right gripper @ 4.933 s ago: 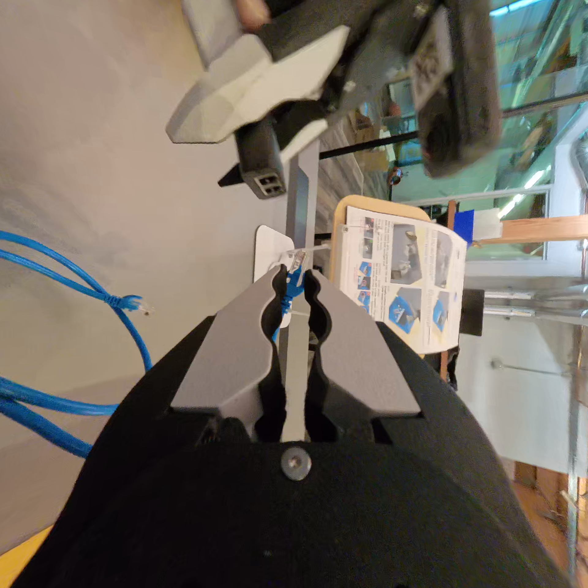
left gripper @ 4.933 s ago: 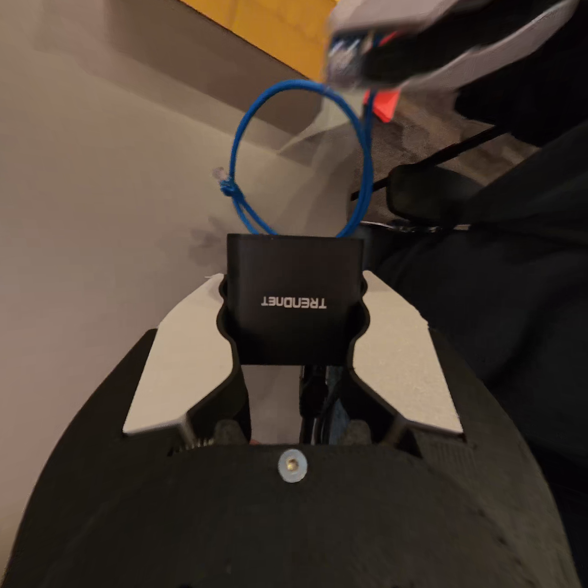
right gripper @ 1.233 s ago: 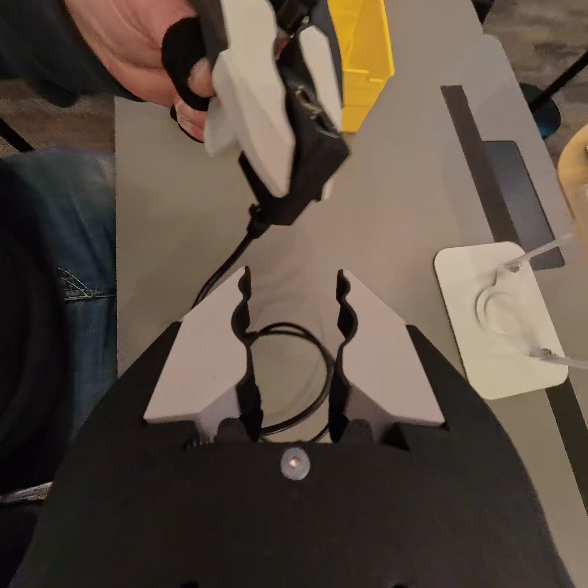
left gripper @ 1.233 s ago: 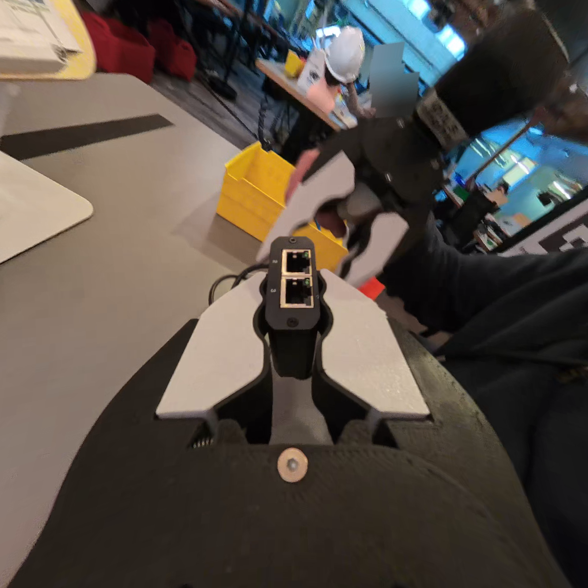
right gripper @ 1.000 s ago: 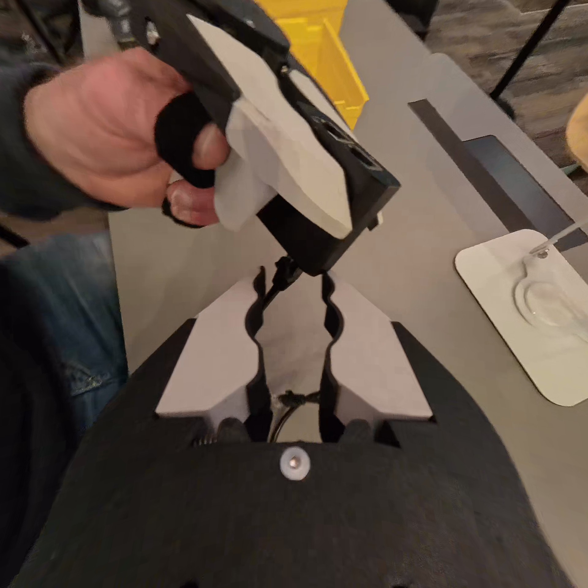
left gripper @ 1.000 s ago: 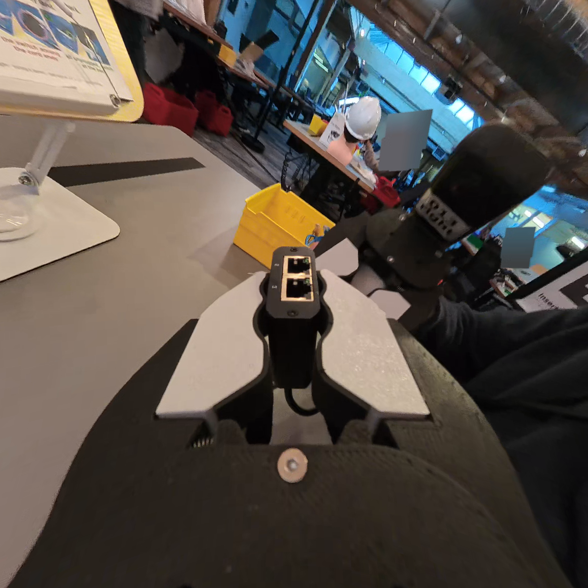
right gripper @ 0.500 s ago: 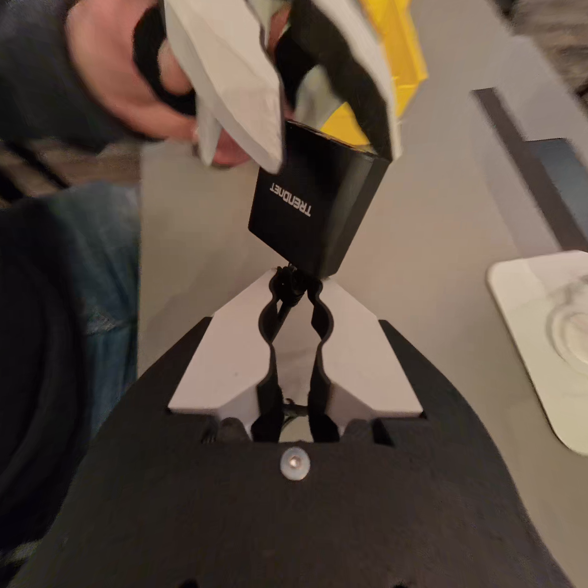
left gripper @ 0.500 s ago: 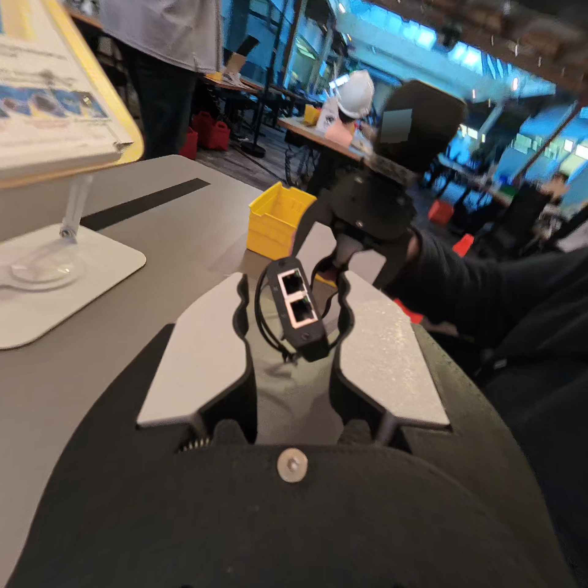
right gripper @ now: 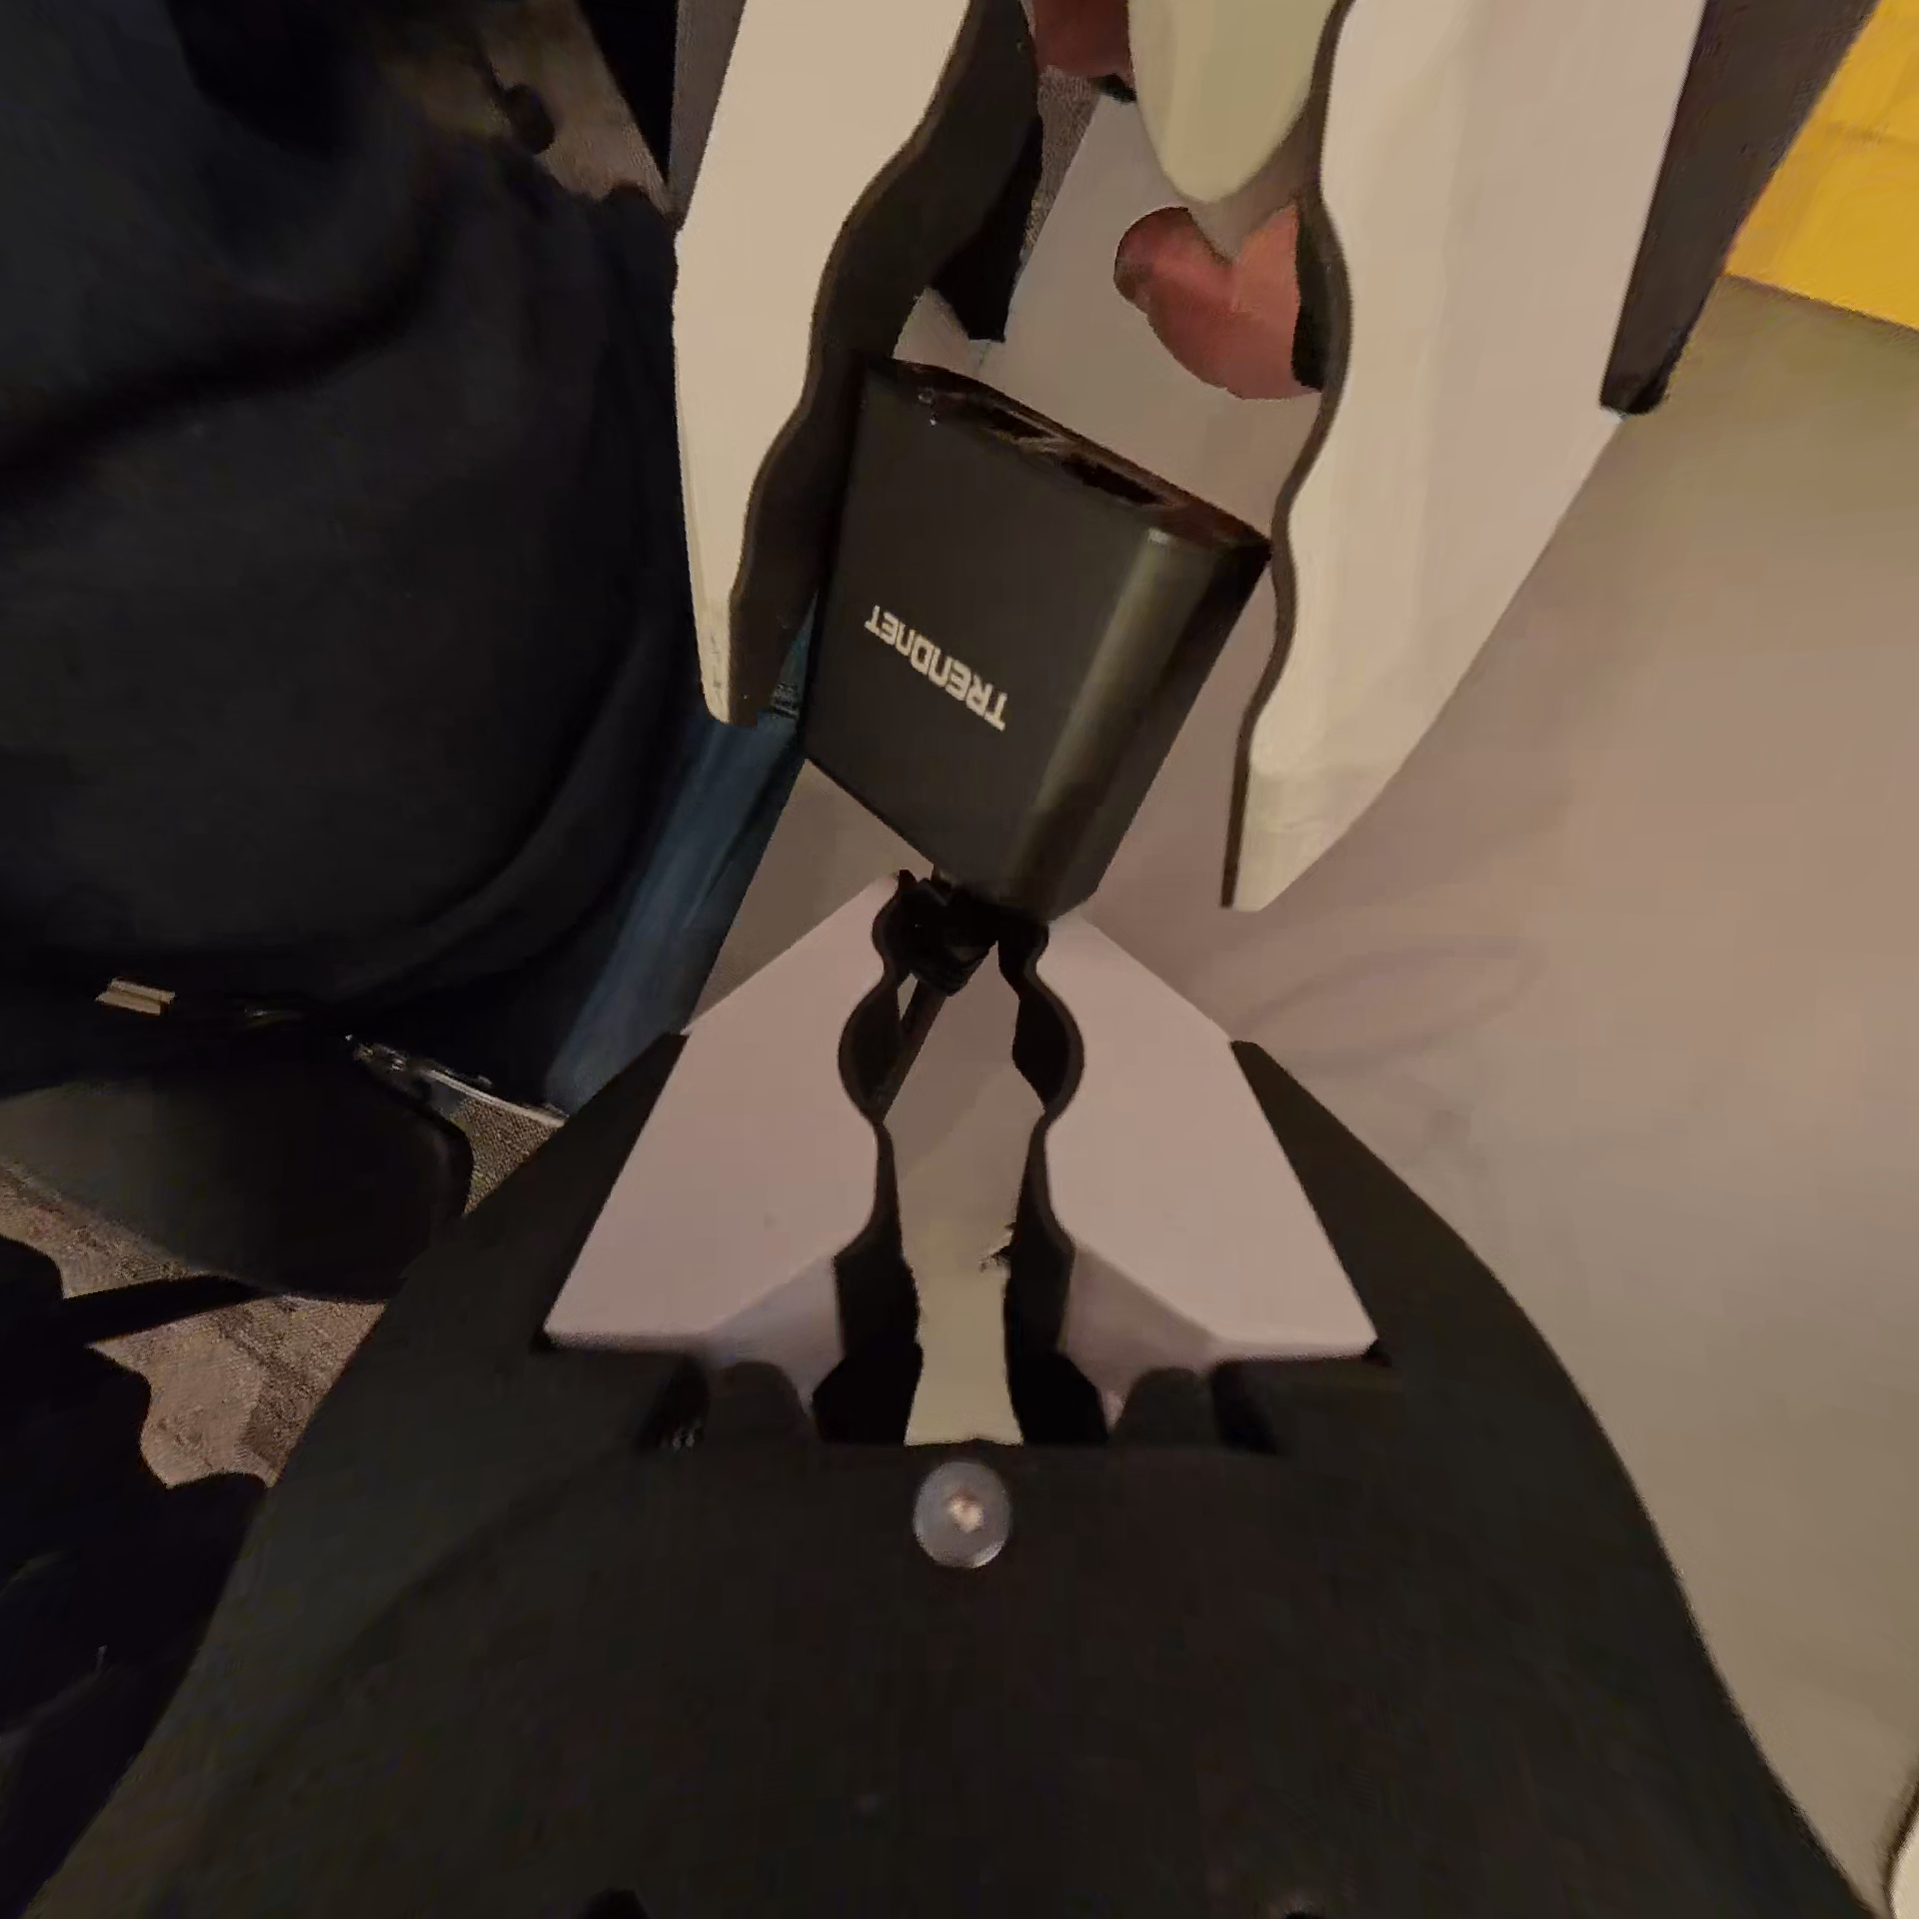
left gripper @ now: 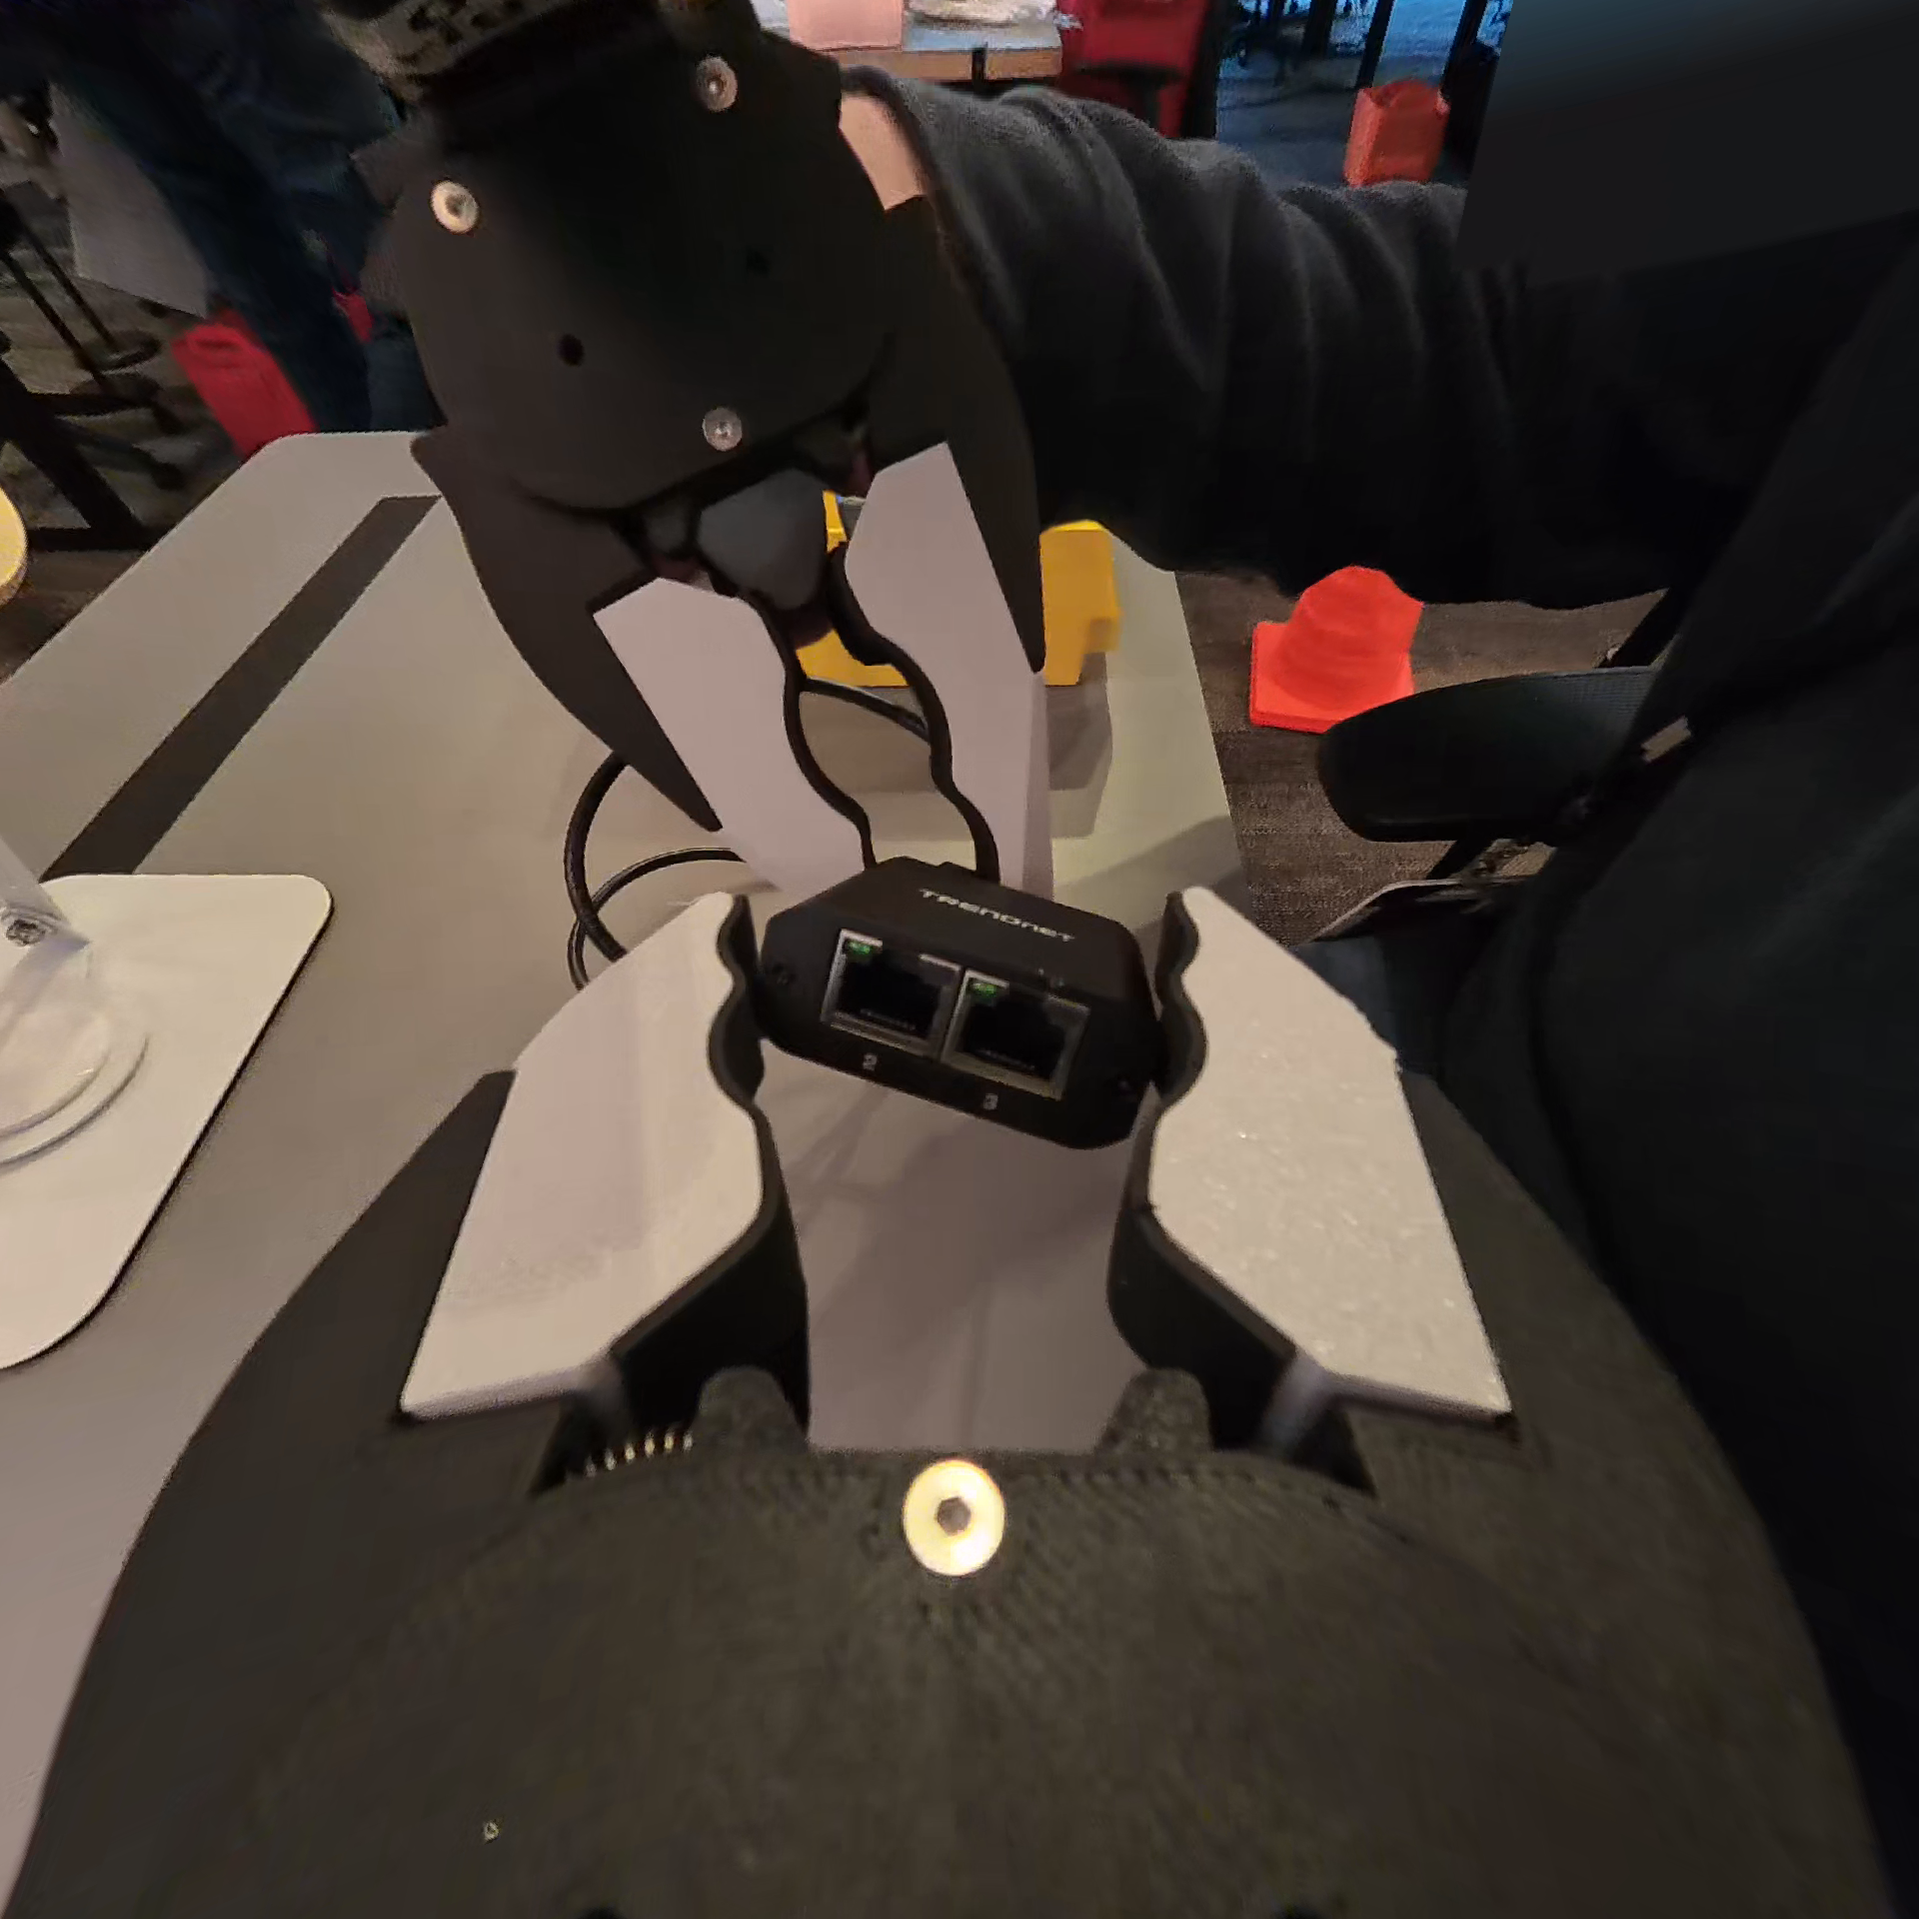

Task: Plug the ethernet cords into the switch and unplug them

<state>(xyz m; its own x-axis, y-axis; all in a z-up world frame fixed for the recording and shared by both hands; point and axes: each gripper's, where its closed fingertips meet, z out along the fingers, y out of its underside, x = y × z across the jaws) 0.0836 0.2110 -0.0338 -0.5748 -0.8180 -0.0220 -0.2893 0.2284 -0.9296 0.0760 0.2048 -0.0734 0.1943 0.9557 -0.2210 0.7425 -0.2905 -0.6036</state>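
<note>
The black switch (left gripper: 955, 1007) hangs between the fingers of my open left gripper (left gripper: 955, 935), lying flat with its two empty ports facing the camera. The left fingers stand on either side of it, loose, with a gap on at least one side. My right gripper (right gripper: 966, 929) is shut on the black cable (right gripper: 935, 955) where it enters the back of the switch (right gripper: 997, 644). In the left wrist view the right gripper (left gripper: 914, 841) reaches down from above behind the switch. No blue ethernet cords are in view.
The black cable loops on the grey table (left gripper: 415, 727) behind the switch. A yellow bin (left gripper: 1075, 602) stands at the table's far edge. A white stand base (left gripper: 135, 1090) is at the left. A red cone (left gripper: 1334, 654) and a chair armrest (left gripper: 1475, 748) are off the table to the right. The grippers' ends are close to 4 centimeters from one another.
My left gripper opened and let go of the switch. My right gripper shut on the cable at its back and holds it. The switch turned from upright to flat.
</note>
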